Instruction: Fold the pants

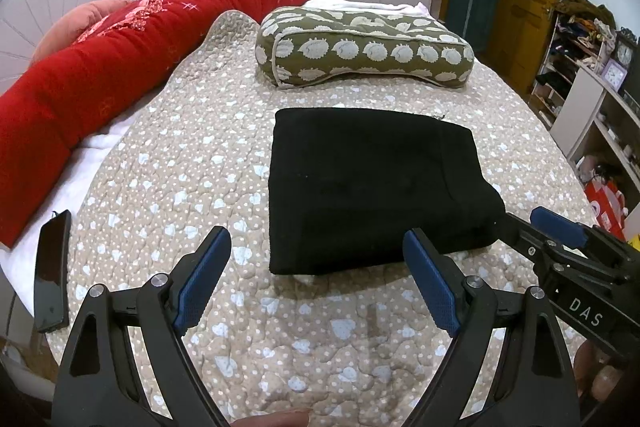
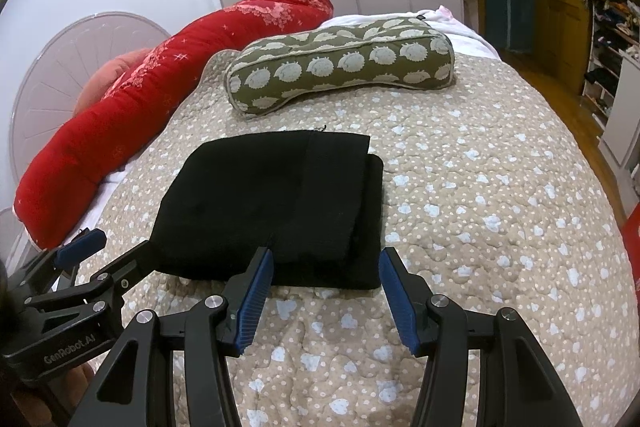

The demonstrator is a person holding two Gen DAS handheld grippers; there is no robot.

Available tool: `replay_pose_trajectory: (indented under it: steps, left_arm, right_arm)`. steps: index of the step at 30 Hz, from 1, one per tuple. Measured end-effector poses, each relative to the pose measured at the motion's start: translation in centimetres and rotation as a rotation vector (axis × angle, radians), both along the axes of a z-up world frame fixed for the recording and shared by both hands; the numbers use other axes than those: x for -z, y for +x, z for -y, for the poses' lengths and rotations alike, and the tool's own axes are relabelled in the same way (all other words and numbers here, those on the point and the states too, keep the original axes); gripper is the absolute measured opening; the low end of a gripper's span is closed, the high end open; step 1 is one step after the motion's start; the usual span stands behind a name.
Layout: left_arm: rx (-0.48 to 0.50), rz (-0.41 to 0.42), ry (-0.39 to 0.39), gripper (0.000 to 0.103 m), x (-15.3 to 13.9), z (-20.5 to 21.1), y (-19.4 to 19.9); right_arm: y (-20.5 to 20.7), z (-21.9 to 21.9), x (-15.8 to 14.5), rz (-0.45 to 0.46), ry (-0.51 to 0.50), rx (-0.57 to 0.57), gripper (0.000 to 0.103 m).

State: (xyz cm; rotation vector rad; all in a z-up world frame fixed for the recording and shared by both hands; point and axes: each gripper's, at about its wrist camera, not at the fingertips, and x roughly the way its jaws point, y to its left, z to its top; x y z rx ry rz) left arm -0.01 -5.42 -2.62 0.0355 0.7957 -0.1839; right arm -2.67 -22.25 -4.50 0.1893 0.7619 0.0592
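Observation:
The black pants [image 1: 372, 183] lie folded into a compact rectangle on the quilted bedspread [image 1: 200, 155]; they also show in the right wrist view [image 2: 276, 211]. My left gripper [image 1: 318, 275] is open and empty, just short of the pants' near edge. My right gripper [image 2: 326, 291] is open and empty, its fingertips at the pants' near right corner. In the left wrist view the right gripper [image 1: 536, 223] comes in from the right, by the pants' right corner. In the right wrist view the left gripper [image 2: 108, 251] sits at the left, beside the pants.
A green pillow with white hedgehogs [image 1: 360, 45] lies beyond the pants. A rolled red quilt [image 1: 120, 47] runs along the left side. A dark phone [image 1: 52, 269] lies at the left bed edge. Shelves [image 1: 592, 75] and a wooden door stand to the right.

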Motion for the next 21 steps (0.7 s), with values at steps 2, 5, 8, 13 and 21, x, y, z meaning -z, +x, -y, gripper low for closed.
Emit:
replay_pose_trajectory:
  steps: [2, 5, 8, 13, 21]
  left_arm:
    - [0.000, -0.002, 0.001, 0.088, 0.02, 0.08, 0.09]
    - [0.000, -0.005, 0.002, 0.088, 0.07, 0.15, 0.18]
    - [-0.001, -0.009, 0.000, 0.088, 0.17, 0.17, 0.31]
    - [-0.002, -0.011, 0.002, 0.088, 0.26, 0.22, 0.35]
    - [-0.009, -0.021, 0.001, 0.088, 0.59, 0.20, 0.73]
  right_arm:
    - [0.11, -0.03, 0.14, -0.005, 0.003, -0.003, 0.054]
    - [0.28, 0.07, 0.25, -0.009, 0.005, -0.003, 0.054]
    - [0.39, 0.18, 0.29, -0.009, 0.007, -0.004, 0.054]
    - [0.52, 0.28, 0.39, -0.011, 0.007, -0.005, 0.054]
    - [0.80, 0.13, 0.72, -0.022, 0.007, -0.008, 0.055]
